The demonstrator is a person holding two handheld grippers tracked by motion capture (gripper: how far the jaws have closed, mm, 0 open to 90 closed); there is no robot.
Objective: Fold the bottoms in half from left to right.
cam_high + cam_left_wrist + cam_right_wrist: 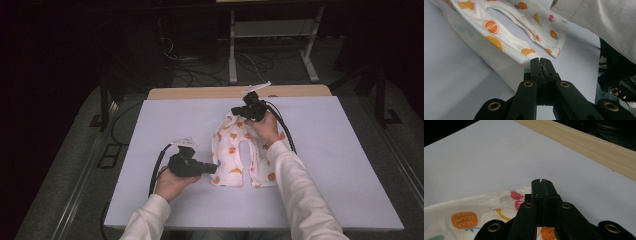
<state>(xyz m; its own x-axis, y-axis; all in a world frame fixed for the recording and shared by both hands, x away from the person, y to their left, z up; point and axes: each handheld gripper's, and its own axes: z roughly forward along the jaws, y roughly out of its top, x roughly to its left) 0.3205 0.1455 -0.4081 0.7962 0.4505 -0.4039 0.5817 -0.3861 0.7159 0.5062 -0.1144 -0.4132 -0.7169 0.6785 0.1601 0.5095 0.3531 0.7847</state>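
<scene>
- I am keeping the left black two-jaw gripper [541,65] with its jaws pressed flat together; in the left gripper view the near corner of the white fruit-printed cloth garment [506,47] is running into the closed tips, so I am reading it as clamped on the fabric.
- In the high view the left gripper [212,167] is lying level above the table, its tips meeting the garment's lower left corner [217,176], with my left hand [172,184] wrapped around the body.
- I am holding the right black two-jaw gripper [541,185] with its jaws closed as well; in the right gripper view the cloth [474,212] is passing under and between the jaws near their base, so it is gripping the fabric too.
- In the high view the right gripper [239,113] is sitting at the garment's far, narrow end, with my right hand [264,127] resting over the cloth.
- The garment is lying on the pale lilac table cover [150,125], near its middle, in an arch shape with two legs pointing toward me and an open gap between them.
- Its print is showing orange fruit, yellow bananas and red cherries.
- My white right sleeve [300,195] is crossing just beside the garment's right leg.
- A bare wooden strip of the table edge [200,93] is showing beyond the cover, and a dark cable [155,170] is trailing from the left gripper.
</scene>
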